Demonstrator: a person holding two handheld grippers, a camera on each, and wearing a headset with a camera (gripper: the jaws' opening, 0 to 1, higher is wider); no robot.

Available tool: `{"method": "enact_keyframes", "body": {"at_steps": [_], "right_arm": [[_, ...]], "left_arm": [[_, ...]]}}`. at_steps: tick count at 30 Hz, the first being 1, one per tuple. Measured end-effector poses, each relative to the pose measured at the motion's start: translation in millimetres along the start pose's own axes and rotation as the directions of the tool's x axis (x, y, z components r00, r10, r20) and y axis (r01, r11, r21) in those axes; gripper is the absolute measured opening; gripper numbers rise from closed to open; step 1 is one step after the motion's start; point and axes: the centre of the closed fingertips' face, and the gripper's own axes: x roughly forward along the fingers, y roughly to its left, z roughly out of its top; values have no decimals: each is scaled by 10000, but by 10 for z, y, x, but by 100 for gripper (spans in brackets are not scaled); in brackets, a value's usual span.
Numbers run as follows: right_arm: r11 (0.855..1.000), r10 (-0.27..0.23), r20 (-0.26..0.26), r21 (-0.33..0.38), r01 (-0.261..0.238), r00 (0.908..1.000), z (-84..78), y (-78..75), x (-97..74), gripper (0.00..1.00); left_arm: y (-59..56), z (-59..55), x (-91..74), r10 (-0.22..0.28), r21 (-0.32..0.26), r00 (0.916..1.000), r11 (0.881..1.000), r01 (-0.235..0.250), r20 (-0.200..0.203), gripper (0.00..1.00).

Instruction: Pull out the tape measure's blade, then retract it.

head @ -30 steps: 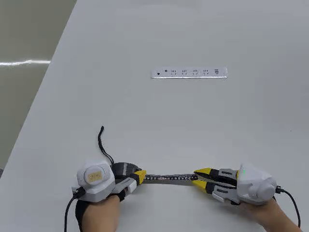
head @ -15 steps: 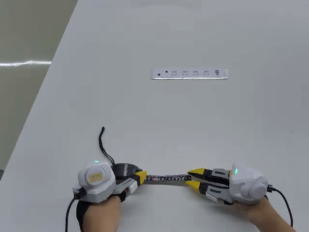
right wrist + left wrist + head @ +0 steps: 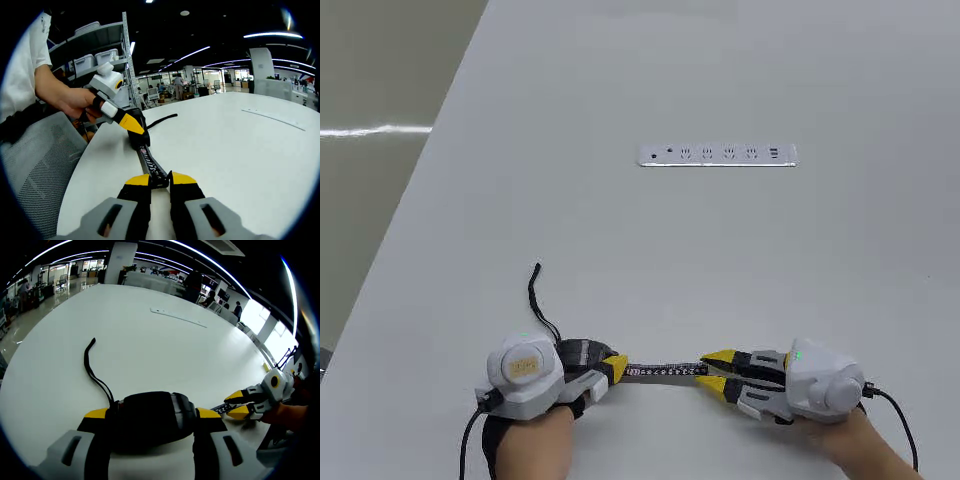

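Note:
The black tape measure case [image 3: 582, 355] [image 3: 152, 417] lies at the near edge of the white table, and my left gripper [image 3: 605, 368] [image 3: 152, 412] is shut on it from both sides. Its black wrist strap [image 3: 537, 300] [image 3: 95, 372] trails away over the table. A short length of the blade [image 3: 665, 371] [image 3: 150, 165] runs from the case to my right gripper [image 3: 713, 371] [image 3: 154, 181], which is shut on the blade's end. In the right gripper view the left gripper [image 3: 131, 124] holds the case at the far end of the blade.
A white power strip [image 3: 718, 155] [image 3: 178, 317] [image 3: 272, 116] lies flat further back on the table [image 3: 650, 250]. The table's left edge [image 3: 415, 180] drops to the floor. A grey mesh chair back [image 3: 40, 170] and shelving with bins [image 3: 95, 60] stand beside the table.
My right gripper has moved left toward the case, so the exposed blade is shorter. The left gripper and case have stayed put.

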Motion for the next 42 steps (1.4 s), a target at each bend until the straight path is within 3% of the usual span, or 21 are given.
{"method": "enact_keyframes", "body": {"at_steps": [42], "right_arm": [[9994, 314, -76, 143, -313, 9995, 68, 115, 369, 12]], "left_arm": [[4, 1, 5, 43, -86, 10000, 10000, -43, 48, 64]]}}
